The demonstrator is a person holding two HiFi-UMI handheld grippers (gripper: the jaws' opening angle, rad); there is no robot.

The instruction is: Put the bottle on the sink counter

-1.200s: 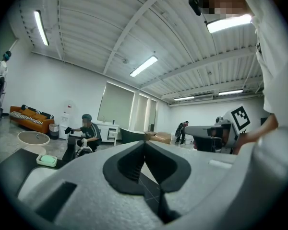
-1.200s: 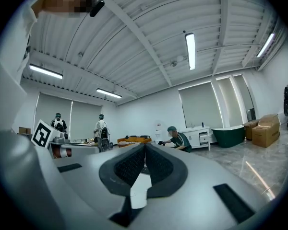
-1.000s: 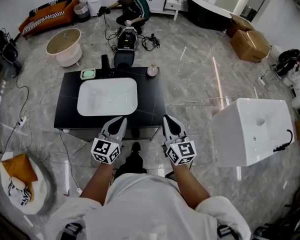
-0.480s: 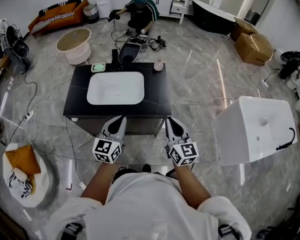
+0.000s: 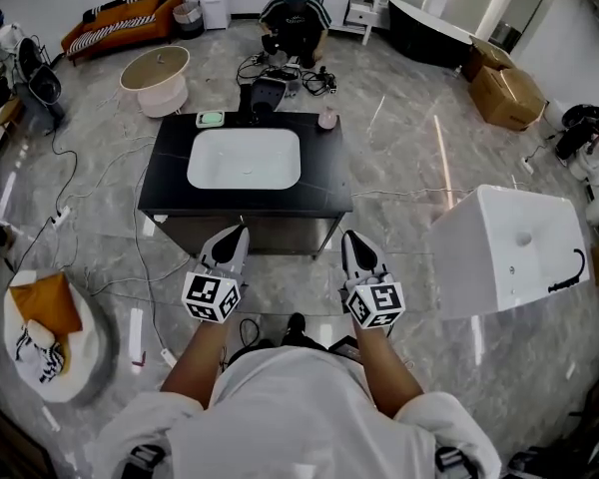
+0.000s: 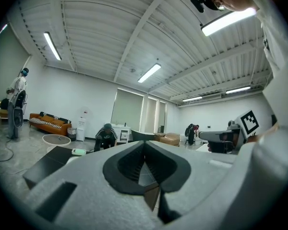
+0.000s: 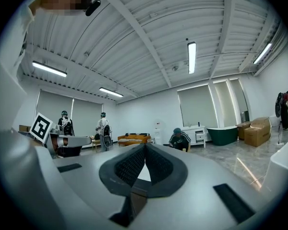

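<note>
Left hand-held gripper and right hand-held gripper I hold closed and empty, near the flat black surface; the small rounded bottle stands at its far right corner, beside the white rectangular basin.

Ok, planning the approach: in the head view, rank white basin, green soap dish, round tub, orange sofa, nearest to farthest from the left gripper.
1. White basin, set in the counter, ahead of the left gripper.
2. Green soap dish, counter's far edge.
3. Round tub, floor, far left.
4. Orange sofa, far wall.
</note>
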